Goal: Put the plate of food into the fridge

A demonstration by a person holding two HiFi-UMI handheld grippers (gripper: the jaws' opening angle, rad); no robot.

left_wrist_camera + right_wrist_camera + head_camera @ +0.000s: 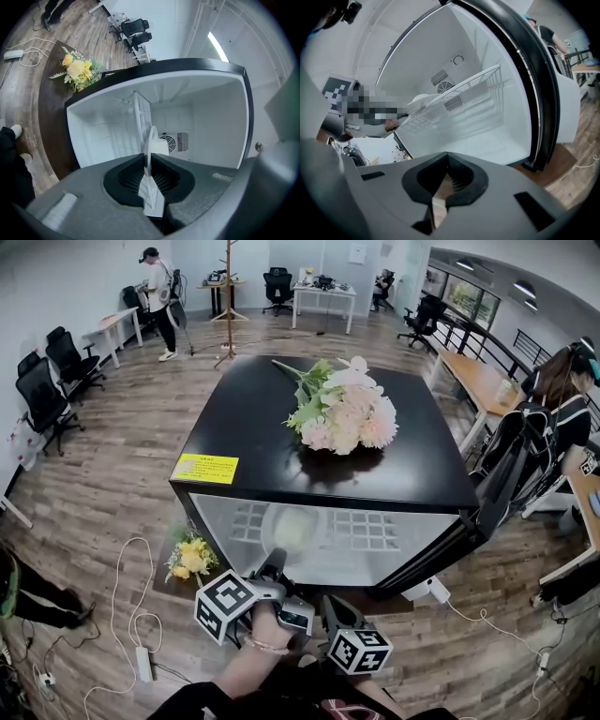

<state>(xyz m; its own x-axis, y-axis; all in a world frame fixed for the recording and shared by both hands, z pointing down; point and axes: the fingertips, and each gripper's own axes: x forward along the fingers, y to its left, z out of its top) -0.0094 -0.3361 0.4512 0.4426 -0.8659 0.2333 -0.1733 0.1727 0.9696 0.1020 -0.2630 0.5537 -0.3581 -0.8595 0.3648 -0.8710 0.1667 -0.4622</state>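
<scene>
The black fridge (pixel 281 460) stands with its door (pixel 450 545) swung open to the right. My left gripper (pixel 277 566) reaches into the opening, shut on the rim of a white plate (pixel 291 526). In the left gripper view the plate (pixel 152 140) runs edge-on from between the jaws (pixel 149 171) along the white wire shelf (pixel 139 112). The right gripper view shows the plate (pixel 419 101) at the shelf's (pixel 473 86) front edge. I cannot make out food on it. My right gripper (pixel 330 607) hovers beside the left, outside the fridge, its jaws (pixel 446 177) shut with nothing in them.
A pink and white bouquet (pixel 342 409) lies on the fridge top. Yellow flowers (pixel 192 559) lie on the floor at the fridge's left foot, near white cables and a power strip (pixel 142 662). A fan vent (pixel 176 143) sits in the fridge's back wall. Desks, chairs and people surround the area.
</scene>
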